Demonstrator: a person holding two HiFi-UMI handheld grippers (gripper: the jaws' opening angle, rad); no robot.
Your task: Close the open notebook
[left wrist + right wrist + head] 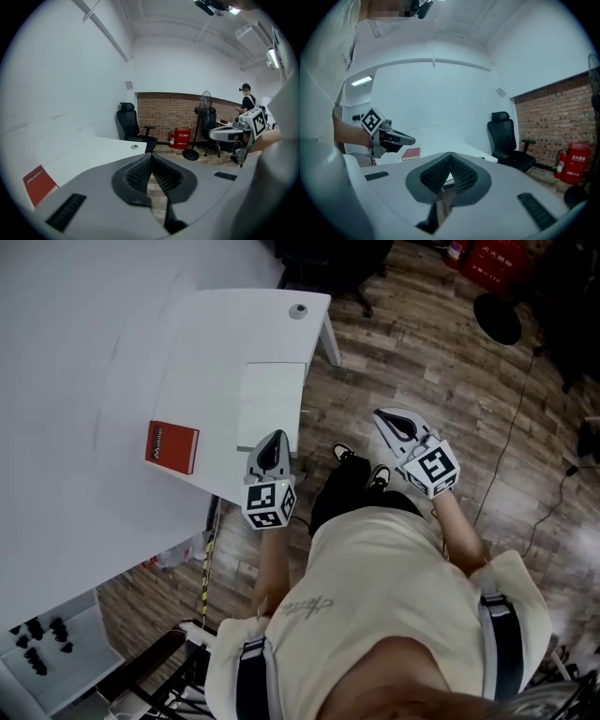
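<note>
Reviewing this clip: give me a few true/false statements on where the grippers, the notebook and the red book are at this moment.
1. The left hand-held gripper has its jaws together, with nothing between them. True.
2. The red book lies on the white notebook. False: it lies apart from it, on the desk.
3. The right hand-held gripper hangs over the desk. False: it is over the wooden floor, jaws together and empty.
4. A black office chair stands beyond the desk. True.
</note>
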